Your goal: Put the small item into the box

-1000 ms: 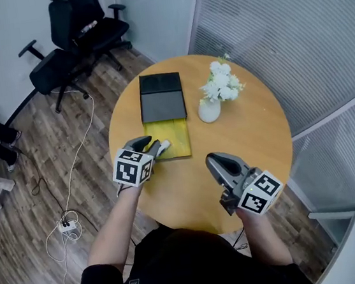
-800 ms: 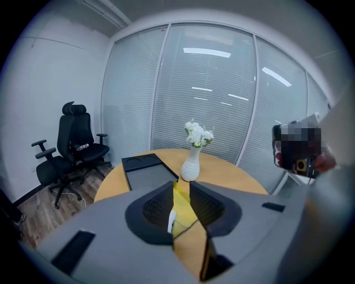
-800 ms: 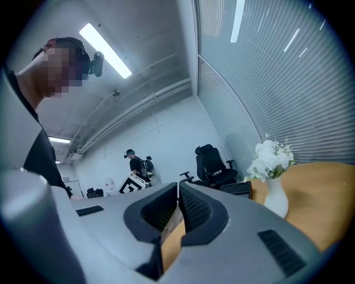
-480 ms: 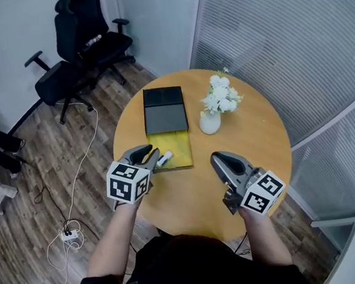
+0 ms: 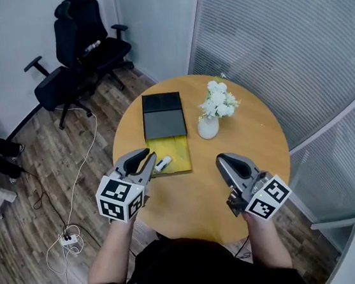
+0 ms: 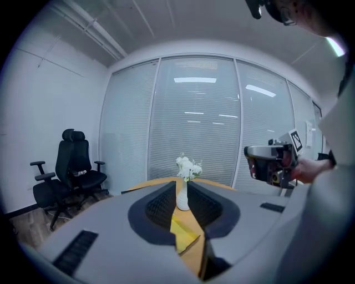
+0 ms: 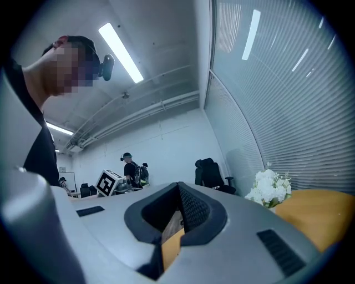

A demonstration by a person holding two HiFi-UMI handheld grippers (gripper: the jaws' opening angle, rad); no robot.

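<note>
**Left gripper (image 5: 146, 160) pulled back from the box (image 5: 177, 152); item (image 5: 163, 164) left inside**

Since a second before, I had drawn the left gripper back toward me and off the box, and the white item that had been at its tips lay in the yellow tray, close to its left edge. In the left gripper view its jaws were closing with a slim gap remaining and nothing between them. The right gripper (image 5: 223, 160) hung over the near right of the table (image 5: 253, 129), jaws pressed together on nothing.

I judged the placing done. The likely slip was the left gripper's tip, just beside the tray's left wall: a careless swing could nudge the tray or flick the item out. The black lid (image 5: 163, 114) lay open beyond the tray. If I had to shut it, the vase (image 5: 208, 126) of white flowers just right of it was the thing to tip, most likely with the right gripper reaching across.

Off the table stood a black chair (image 5: 82, 47), and a cable (image 5: 72, 177) trailed on the floor, neither in the way.
</note>
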